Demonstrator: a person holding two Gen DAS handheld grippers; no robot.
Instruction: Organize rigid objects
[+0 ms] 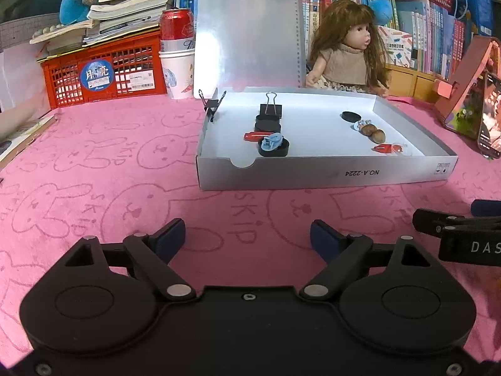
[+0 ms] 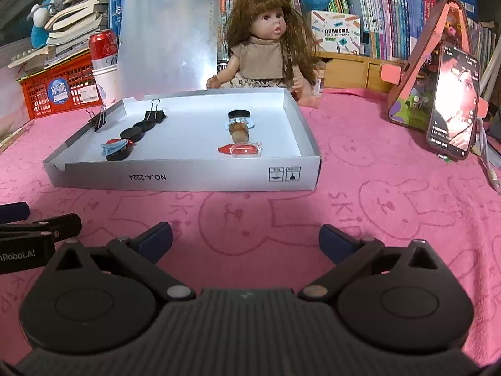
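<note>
Small rigid objects lie in two rows inside a shallow white box tray [image 2: 184, 181] on the pink cloth [image 2: 375, 206]. Left row, back to front: binder clip [image 2: 155, 115], black discs [image 2: 131, 133], blue shoe [image 2: 112, 148] on another disc. Right row: black disc [image 2: 239, 114], brown nuts [image 2: 239, 131], red pieces [image 2: 241, 149]. A second binder clip [image 2: 99, 119] grips the tray's left wall. Left gripper [image 1: 247, 238] and right gripper [image 2: 245, 238] hover over the cloth before the tray's front edge, fingers apart, nothing between them.
</note>
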